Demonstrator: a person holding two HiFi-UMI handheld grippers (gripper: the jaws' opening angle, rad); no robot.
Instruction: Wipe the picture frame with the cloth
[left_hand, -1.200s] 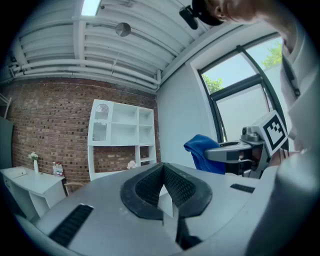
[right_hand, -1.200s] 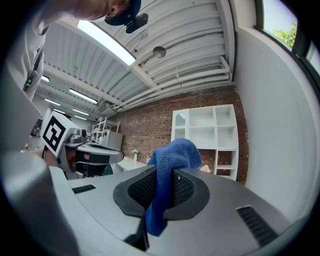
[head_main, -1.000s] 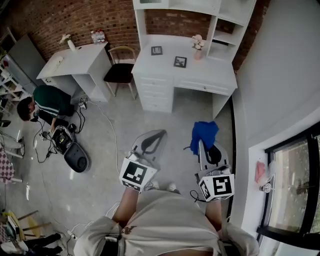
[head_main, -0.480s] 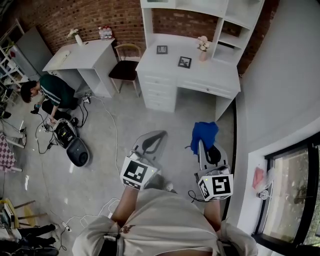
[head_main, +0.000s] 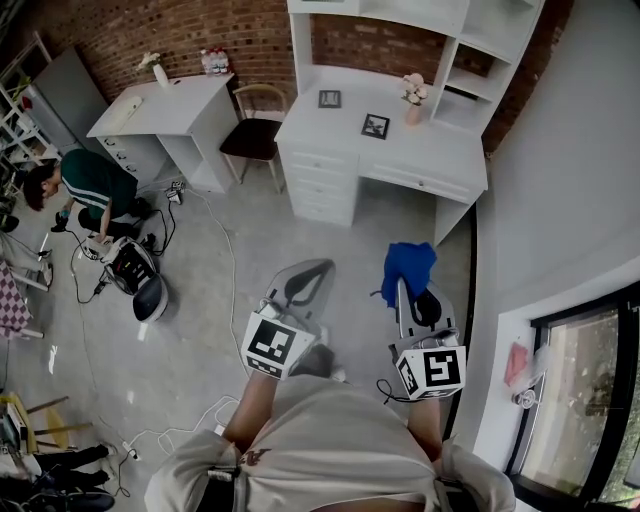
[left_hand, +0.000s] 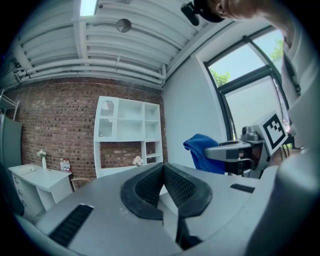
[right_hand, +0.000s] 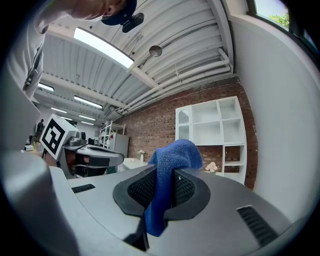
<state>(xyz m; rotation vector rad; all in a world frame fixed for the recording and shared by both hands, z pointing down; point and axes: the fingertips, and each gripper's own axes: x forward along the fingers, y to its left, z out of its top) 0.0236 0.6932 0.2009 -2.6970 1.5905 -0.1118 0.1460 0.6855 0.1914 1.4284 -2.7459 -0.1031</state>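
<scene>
Well, from where I stand the brick wall (head_main: 200, 40) fills the back of the room, and the grey floor (head_main: 200, 300) runs up to it. Against the wall stands a white desk (head_main: 420, 150) with open shelves rising over it. A smaller white desk (head_main: 170, 115) stands to its left, and a chair (head_main: 250, 140) sits between the two. Off at the left a person (head_main: 95, 185) crouches over gear and cables on the floor.

Nearer, the person with the tongs holds both out in front at about waist height, side by side. The left gripper (left_hand: 162, 170) has its jaws brought together at the tips with nothing between them. The right gripper (right_hand: 161, 175) is clamped on a blue cloth (right_hand: 172, 155), which bunches above the jaws and hangs down below them.

On the desk top lie two picture frames, well apart from both grippers. One frame (head_main: 329, 98) stands near the back. The other frame (head_main: 375, 125) sits closer to the front edge, turned at an angle. A small vase of pale flowers (head_main: 413, 95) stands just to its right.
</scene>
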